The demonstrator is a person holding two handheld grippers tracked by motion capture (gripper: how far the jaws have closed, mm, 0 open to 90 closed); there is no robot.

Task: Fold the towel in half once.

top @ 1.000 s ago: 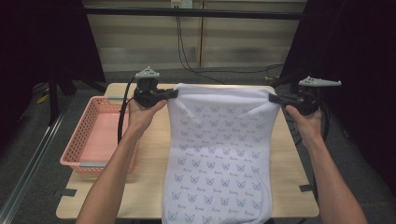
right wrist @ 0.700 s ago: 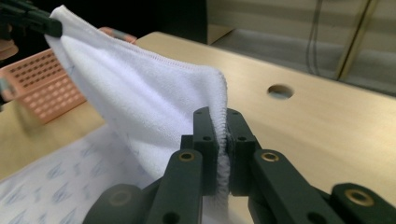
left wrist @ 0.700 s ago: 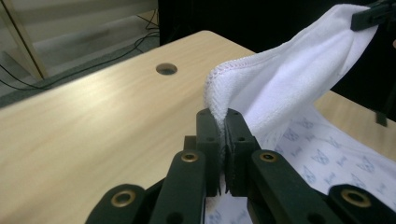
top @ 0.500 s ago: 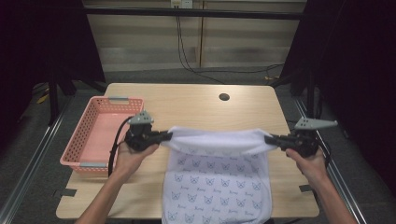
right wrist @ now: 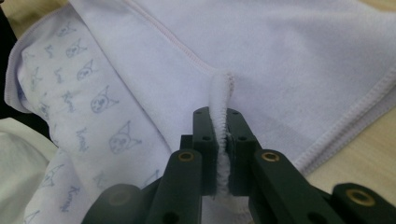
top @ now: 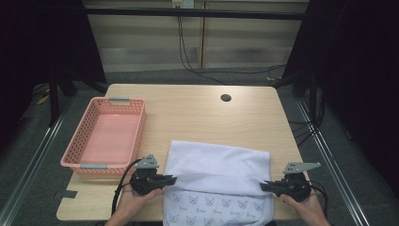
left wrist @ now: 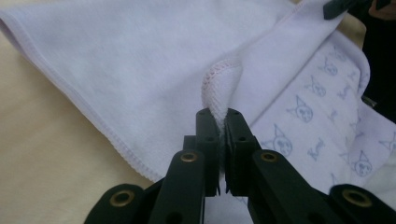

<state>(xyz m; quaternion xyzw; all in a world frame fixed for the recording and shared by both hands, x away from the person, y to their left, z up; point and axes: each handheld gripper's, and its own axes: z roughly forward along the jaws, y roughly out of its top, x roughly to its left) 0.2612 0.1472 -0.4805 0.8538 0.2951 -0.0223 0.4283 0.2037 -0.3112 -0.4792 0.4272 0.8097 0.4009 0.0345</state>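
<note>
A white towel with a blue cat print lies folded over itself at the near edge of the wooden table, its printed part hanging toward the person. My left gripper is shut on the towel's left corner, low over the table. My right gripper is shut on the right corner. In the left gripper view the hem bunches up between the black jaws of that gripper. In the right gripper view a pinched ridge of towel rises between the jaws of my right gripper.
A pink plastic basket, with nothing in it, stands at the table's left side, just left of my left gripper. A round cable hole sits at the far middle of the table. Dark floor and rails surround the table.
Both grippers have come down and toward the person with the towel's corners. The towel, held up and spread a second ago, now lies folded over on the table.
</note>
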